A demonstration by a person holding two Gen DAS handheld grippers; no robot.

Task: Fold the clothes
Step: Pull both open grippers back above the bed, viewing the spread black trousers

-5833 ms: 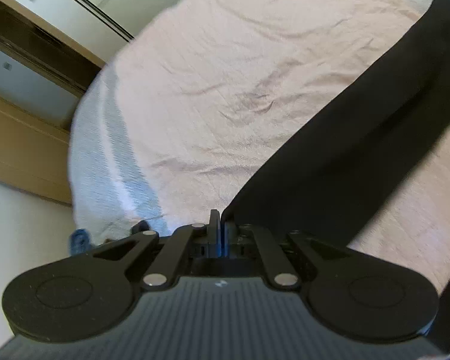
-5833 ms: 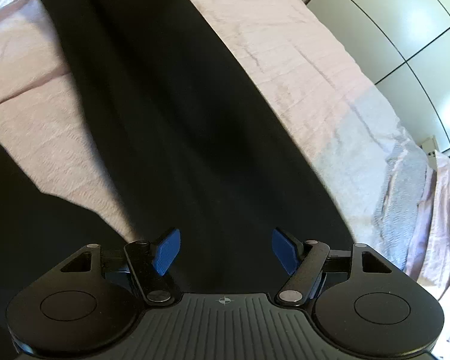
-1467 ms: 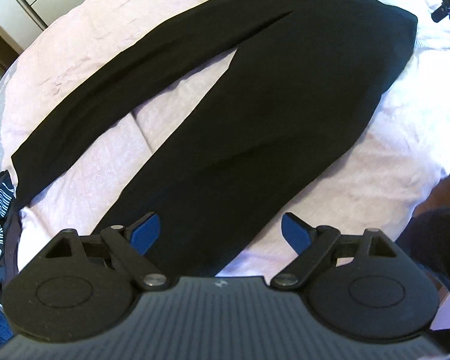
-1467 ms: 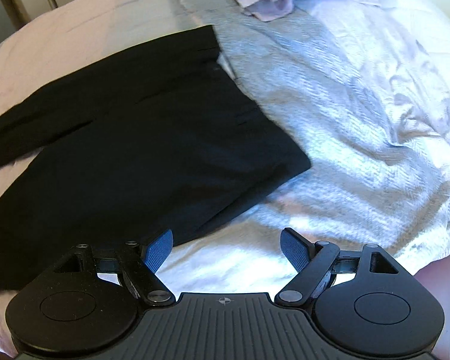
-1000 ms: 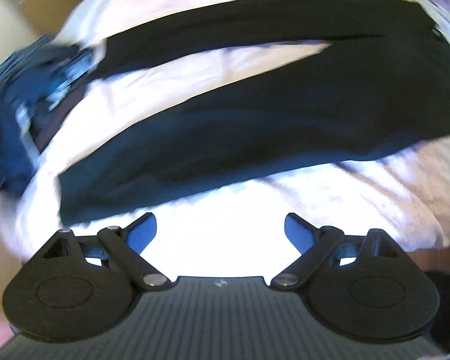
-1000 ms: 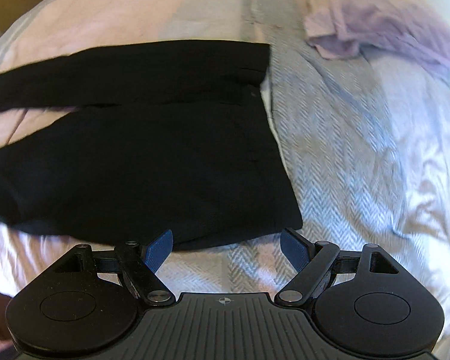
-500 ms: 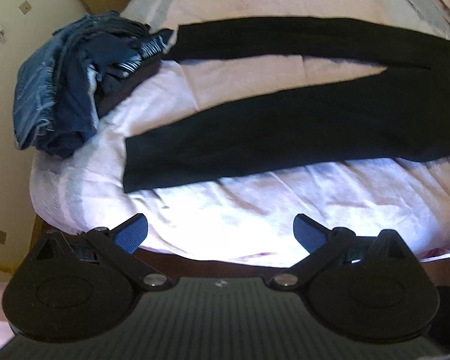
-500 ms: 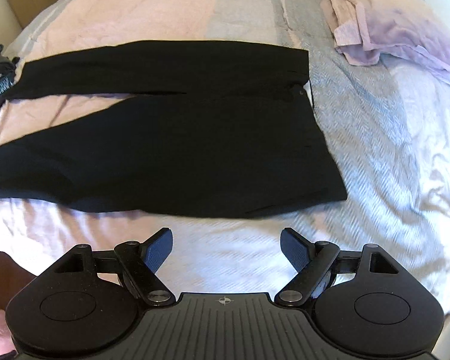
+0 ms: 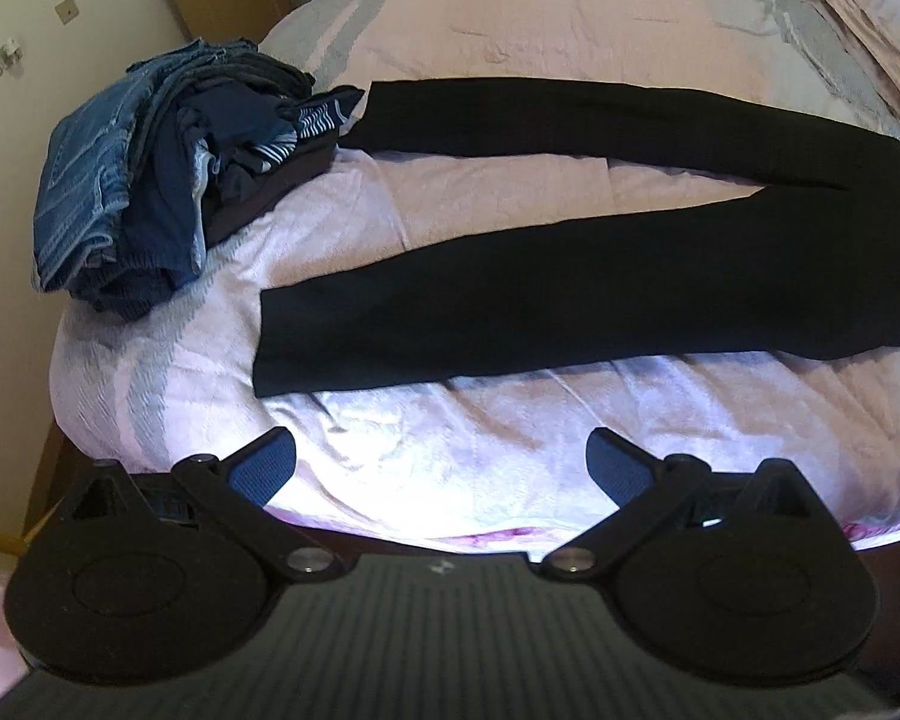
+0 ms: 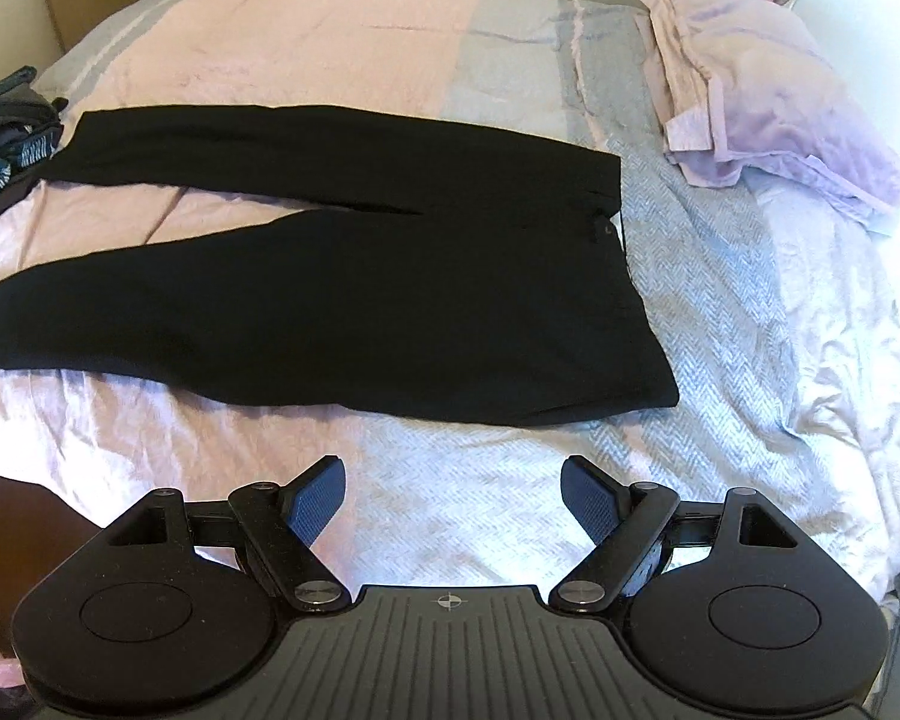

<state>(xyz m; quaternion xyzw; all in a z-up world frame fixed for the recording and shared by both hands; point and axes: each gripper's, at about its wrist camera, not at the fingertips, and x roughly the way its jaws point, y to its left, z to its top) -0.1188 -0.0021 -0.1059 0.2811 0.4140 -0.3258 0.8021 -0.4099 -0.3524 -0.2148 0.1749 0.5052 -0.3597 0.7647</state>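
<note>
Since the black trousers [image 9: 600,276] lie spread flat on the bed [image 9: 510,18] w/ both legs apart and no crease made, we judge the folding of this piece not yet begun; laying out looks done, every fold is left. From the left wrist view, a heap of jeans and dark clothes [image 9: 150,180] sits at the bed's left end, touching the hem of the far leg. We can't tell if that heap is folded or waiting. The near leg's hem lies near the bed's front edge, left of centre; the waistband [image 10: 624,276] sits toward the right, short of the lilac pillow [image 10: 774,114] at the bed's right end.

Left gripper [image 9: 441,459]: pointing steeply down over the bed's front edge, jaws just opened to their widest, nothing between them, clear of the cloth. Right gripper [image 10: 453,495]: same downward tilt, over the front edge below the waistband corner, jaws well apart, empty. We reckon the next move is bringing one leg over the other.
</note>
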